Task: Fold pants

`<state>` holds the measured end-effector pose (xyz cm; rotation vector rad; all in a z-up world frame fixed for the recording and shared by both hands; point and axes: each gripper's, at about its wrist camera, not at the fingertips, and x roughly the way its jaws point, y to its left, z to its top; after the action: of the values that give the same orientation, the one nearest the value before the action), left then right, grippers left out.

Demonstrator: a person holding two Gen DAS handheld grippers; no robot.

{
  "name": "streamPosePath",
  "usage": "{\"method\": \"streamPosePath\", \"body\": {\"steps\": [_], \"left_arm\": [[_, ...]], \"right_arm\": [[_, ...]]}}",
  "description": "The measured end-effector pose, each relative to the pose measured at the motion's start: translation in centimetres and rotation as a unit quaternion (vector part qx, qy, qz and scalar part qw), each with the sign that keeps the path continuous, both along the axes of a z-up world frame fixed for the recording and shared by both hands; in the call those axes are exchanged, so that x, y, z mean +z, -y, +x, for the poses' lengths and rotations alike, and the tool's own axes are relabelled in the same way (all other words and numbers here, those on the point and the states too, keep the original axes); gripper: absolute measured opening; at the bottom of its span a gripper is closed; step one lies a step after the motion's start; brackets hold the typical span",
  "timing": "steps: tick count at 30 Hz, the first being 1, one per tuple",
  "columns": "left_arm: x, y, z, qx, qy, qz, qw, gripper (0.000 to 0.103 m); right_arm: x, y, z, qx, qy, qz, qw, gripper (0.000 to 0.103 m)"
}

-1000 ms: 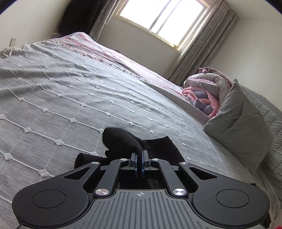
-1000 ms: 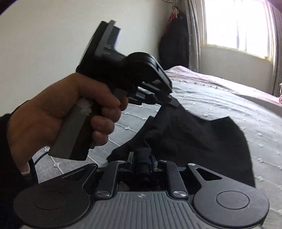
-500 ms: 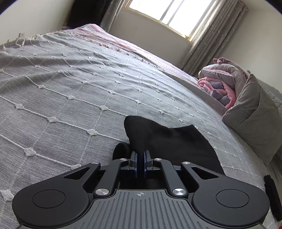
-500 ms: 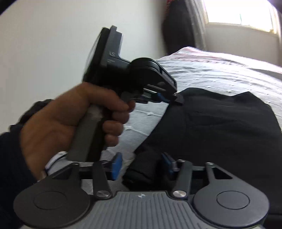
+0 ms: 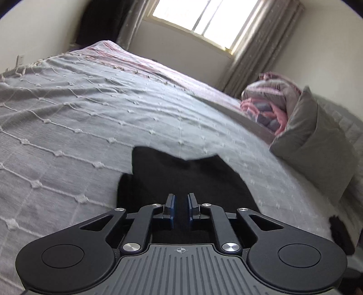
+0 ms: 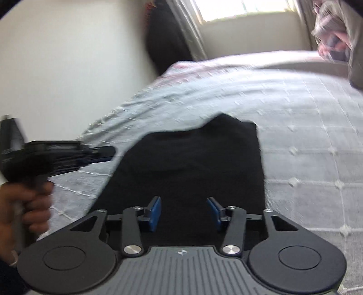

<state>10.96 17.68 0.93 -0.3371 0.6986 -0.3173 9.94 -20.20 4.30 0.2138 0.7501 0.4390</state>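
Black pants point(image 6: 192, 163) lie on the bedspread point(image 6: 306, 118), both hand-held grippers parted, empty.

Matt black cloth pants point(image 5: 181, 177) on a grey woven, tufted bedspread point(image 5: 90, 118).

Open bedspread point(image 5: 90, 118) left; pillow point(image 5: 317, 145) right.

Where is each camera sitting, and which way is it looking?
Left wrist: sits on the left gripper, low over the bed, looking across the black pants toward the window and pillow; only its own open fingers show.
Right wrist: sits on the right gripper, looking over the pants toward the wall; its open fingers show, plus the left gripper and left hand.
Both see the pants, bed and window.
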Motion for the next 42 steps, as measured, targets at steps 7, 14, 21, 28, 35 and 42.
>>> {"method": "streamPosePath", "body": {"steps": [7, 14, 21, 28, 35, 42], "left_arm": [[-3.6, 2.2, -1.0, 0.059, -0.044, 0.126, 0.9893, 0.014], [-3.5, 1.9, -0.6, 0.063, -0.043, 0.123, 0.9895, 0.014], [-3.5, 1.8, -0.2, 0.064, -0.044, 0.117, 0.9901, 0.014], [-3.6, 1.3, 0.1, 0.064, -0.045, 0.114, 0.9904, 0.016], [-4.2, -1.3, 1.0, 0.080, -0.066, 0.067, 0.9924, 0.061], [-5.1, -3.3, 2.5, 0.044, -0.091, -0.061, 0.9930, 0.088]], "right_arm": [[-2.3, -2.7, -0.6, 0.032, -0.024, -0.066, 0.997, 0.048], [-1.6, -2.6, 0.4, 0.060, -0.030, -0.066, 0.996, 0.051], [0.7, 1.5, 1.5, 0.013, -0.004, -0.063, 0.998, 0.076], [-1.5, 4.3, 4.5, -0.017, -0.044, -0.046, 0.998, 0.076], [-2.9, 3.7, 6.6, -0.004, -0.062, -0.036, 0.997, 0.084], [-2.9, 3.9, 7.1, -0.002, -0.067, -0.002, 0.998, 0.087]]}}
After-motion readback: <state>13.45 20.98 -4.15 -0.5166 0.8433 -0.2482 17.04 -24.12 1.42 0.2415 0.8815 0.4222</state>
